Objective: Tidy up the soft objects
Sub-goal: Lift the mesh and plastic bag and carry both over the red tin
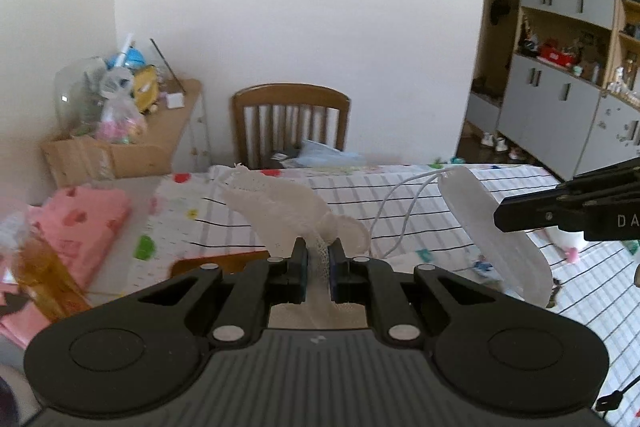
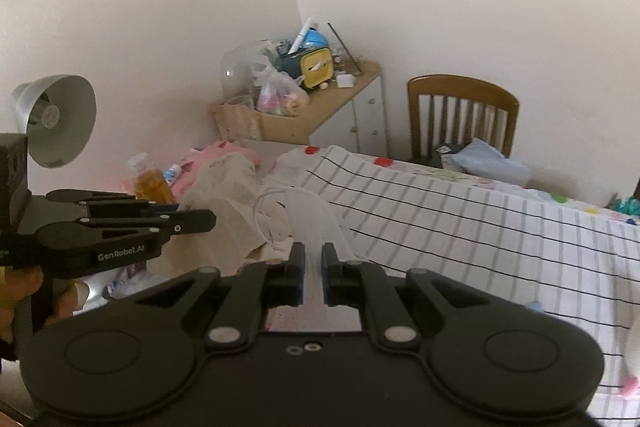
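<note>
- Mesh cloth (image 1: pixel 280 203), white: pinched between the closed jaws of the left gripper (image 1: pixel 319 263), raised above the striped bedsheet (image 1: pixel 420 195).
- Face mask (image 1: pixel 492 227), white with ear loop: clamped in the right gripper (image 2: pixel 312 267), also lifted.
- Both grippers point slightly downward, side by side.

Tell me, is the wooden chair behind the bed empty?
No, the wooden chair has a pale blue bundle lying on its seat.
</note>
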A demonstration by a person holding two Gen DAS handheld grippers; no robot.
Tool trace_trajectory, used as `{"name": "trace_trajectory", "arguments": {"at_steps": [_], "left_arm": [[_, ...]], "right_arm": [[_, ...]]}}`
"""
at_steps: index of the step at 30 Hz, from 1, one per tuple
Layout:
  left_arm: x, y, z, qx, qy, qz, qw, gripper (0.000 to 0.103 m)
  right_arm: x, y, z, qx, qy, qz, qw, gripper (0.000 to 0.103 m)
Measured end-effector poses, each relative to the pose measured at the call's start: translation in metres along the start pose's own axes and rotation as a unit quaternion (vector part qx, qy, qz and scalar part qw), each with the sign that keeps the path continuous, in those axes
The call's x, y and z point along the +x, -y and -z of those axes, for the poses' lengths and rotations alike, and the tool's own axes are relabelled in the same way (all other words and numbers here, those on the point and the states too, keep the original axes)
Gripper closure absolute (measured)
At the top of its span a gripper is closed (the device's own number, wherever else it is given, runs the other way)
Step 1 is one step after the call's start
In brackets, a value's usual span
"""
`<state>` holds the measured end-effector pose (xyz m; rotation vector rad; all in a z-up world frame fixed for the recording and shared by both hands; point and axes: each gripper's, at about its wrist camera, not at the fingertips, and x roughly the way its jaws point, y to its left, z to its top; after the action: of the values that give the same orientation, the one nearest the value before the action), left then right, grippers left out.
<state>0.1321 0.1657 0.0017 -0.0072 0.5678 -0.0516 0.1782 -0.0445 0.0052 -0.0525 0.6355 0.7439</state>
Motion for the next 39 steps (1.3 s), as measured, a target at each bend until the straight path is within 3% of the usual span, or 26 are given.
{"name": "trace_trajectory", "arguments": {"at_steps": [11, 20, 30, 39], "left_arm": [[0.012, -0.038, 0.004, 0.015, -0.015, -0.054, 0.9983, 0.093], [0.047, -0.059, 0.020, 0.025, -0.057, -0.069, 0.9957, 0.093], [0.085, -0.065, 0.039, 0.025, -0.097, -0.054, 0.9935, 0.093], [0.111, -0.062, 0.052, 0.026, -0.127, -0.035, 0.9909, 0.093]], "right_arm": [[0.064, -0.018, -0.008, 0.045, -0.024, -0.052, 0.997, 0.095], [0.121, -0.025, -0.001, 0.072, -0.055, -0.059, 0.994, 0.095], [0.173, -0.024, 0.016, 0.093, -0.087, -0.049, 0.991, 0.095], [0.188, -0.028, 0.033, 0.078, -0.113, -0.034, 0.990, 0.095]]}}
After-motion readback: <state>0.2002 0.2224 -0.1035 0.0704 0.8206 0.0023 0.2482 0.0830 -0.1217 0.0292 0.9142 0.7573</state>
